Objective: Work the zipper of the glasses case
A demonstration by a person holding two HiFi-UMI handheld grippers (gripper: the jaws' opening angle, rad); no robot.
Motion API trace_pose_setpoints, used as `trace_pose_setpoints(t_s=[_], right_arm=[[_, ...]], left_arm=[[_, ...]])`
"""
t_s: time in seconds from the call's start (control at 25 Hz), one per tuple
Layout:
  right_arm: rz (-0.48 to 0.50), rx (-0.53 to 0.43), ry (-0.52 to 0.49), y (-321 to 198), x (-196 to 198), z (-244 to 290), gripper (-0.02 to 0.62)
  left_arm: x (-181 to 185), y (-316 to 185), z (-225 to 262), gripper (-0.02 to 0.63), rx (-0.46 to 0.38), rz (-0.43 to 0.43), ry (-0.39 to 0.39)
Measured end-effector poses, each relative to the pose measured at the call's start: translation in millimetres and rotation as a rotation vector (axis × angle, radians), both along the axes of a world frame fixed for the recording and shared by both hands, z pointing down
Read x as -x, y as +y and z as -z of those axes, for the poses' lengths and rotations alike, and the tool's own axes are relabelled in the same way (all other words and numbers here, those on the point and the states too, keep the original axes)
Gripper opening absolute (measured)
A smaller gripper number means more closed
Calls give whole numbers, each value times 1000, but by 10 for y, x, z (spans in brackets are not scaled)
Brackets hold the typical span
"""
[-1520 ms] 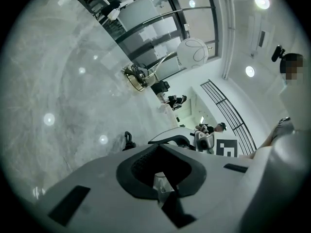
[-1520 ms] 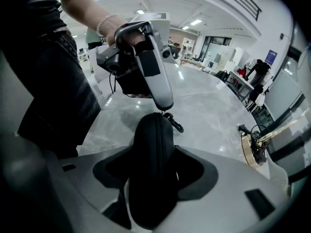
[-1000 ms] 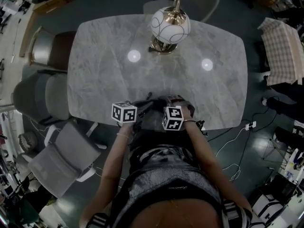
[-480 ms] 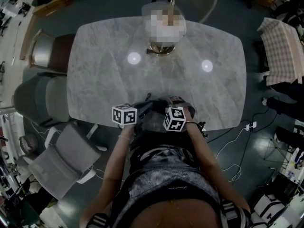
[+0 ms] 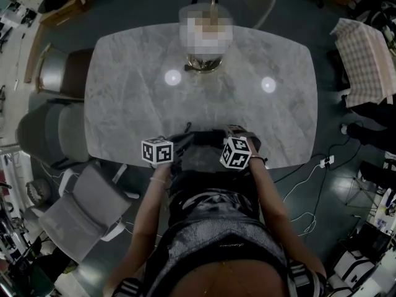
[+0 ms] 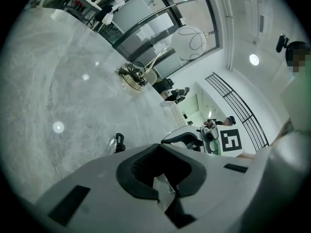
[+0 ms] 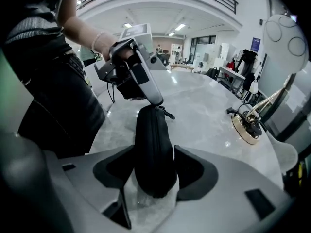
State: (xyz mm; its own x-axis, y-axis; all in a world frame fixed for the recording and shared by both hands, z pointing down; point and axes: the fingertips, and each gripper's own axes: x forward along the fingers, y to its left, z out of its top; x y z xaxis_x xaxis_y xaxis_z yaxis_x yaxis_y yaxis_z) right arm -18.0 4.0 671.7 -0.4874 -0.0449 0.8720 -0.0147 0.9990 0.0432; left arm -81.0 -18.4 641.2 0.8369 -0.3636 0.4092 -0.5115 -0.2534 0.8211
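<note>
The glasses case (image 7: 150, 125) lies on the marble table (image 5: 124, 91), close to the edge nearest the person and set between the two tools. In the right gripper view it runs lengthwise away from the camera, with its zipper seam on top.

The right gripper (image 7: 154, 152) is clamped on the near end of the case. One dark pad presses each long side, and the rounded end sticks out a little behind the pads, towards the camera.

The left gripper (image 6: 159, 147) has its jaws together. Seen from the right gripper view, its tip meets the far end of the case, right where the zipper line ends. A short black pull loop (image 7: 166, 113) sticks out just beside that tip and rests on the table (whether the closed jaws actually pinch the slider itself I cannot tell). A hand (image 7: 121, 50) wraps the left tool's handle above the case.

From above, the two marker cubes sit side by side at the table's near edge, with the dark case spanning the gap between them. A lamp (image 6: 190, 42) with a round white shade stands at the far side of the table, well apart from the case.
</note>
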Motion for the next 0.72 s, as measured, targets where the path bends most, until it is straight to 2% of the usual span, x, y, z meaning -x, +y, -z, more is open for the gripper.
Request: trace_pose_setpoints(t_s=[0.44, 0.72], right_arm=[[-1, -24, 11, 11, 17, -18, 299], [-22, -19, -3, 5, 25, -23, 299]], left_arm=[[-94, -5, 44, 8, -10, -28, -79], [-152, -32, 68, 8, -15, -45, -95]])
